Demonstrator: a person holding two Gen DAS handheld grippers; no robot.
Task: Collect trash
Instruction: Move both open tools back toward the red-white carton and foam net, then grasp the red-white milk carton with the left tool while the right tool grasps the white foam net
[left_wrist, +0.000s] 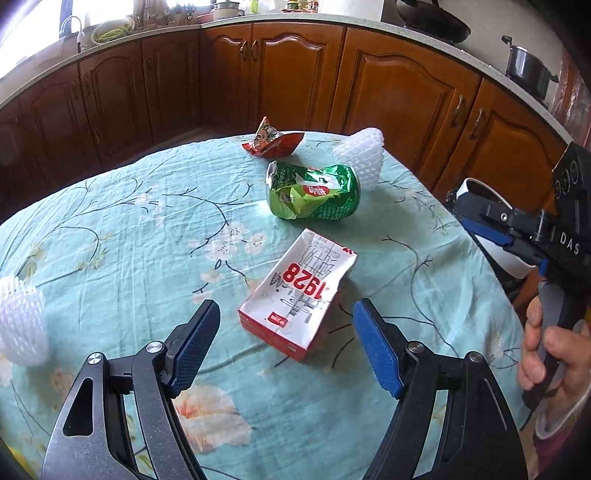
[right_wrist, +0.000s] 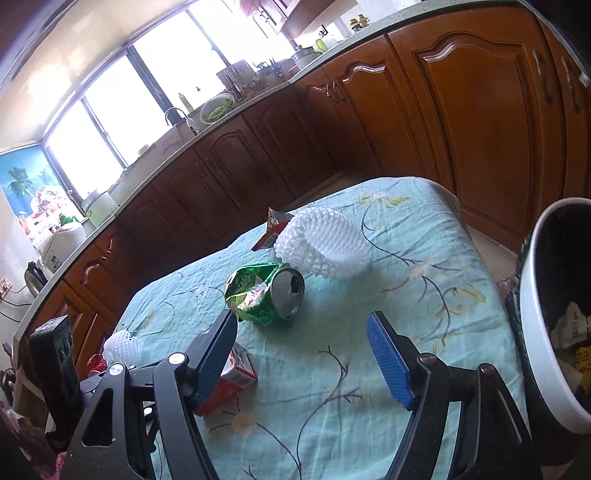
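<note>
Flattened red-and-white carton (left_wrist: 301, 291) marked "1928" lies on the floral tablecloth (left_wrist: 122, 229), just ahead of the left gripper (left_wrist: 286, 347), roughly between the lines of its spread blue pads, not touched; jaws wide apart, holding nothing. Beyond the carton, crushed green can (left_wrist: 313, 192) on its side, opened top end facing the right wrist camera. Behind it a red snack wrapper (left_wrist: 271, 142) and, just beside the can, a white foam fruit net (left_wrist: 364, 158). Second white foam net (left_wrist: 22, 325) at the table's left edge in left view. Right gripper (right_wrist: 301, 354) hovers over the cloth, pads parted, empty; the can sits just ahead of its left finger, carton corner (right_wrist: 236, 376) partly hidden behind that finger. White trash bin (right_wrist: 535, 317) with dark liner stands off the table's right edge, crumpled paper inside. Right gripper body with the person's hand (left_wrist: 550, 354) shows at far right in left view. Wooden cabinets (left_wrist: 295, 77) behind.
</note>
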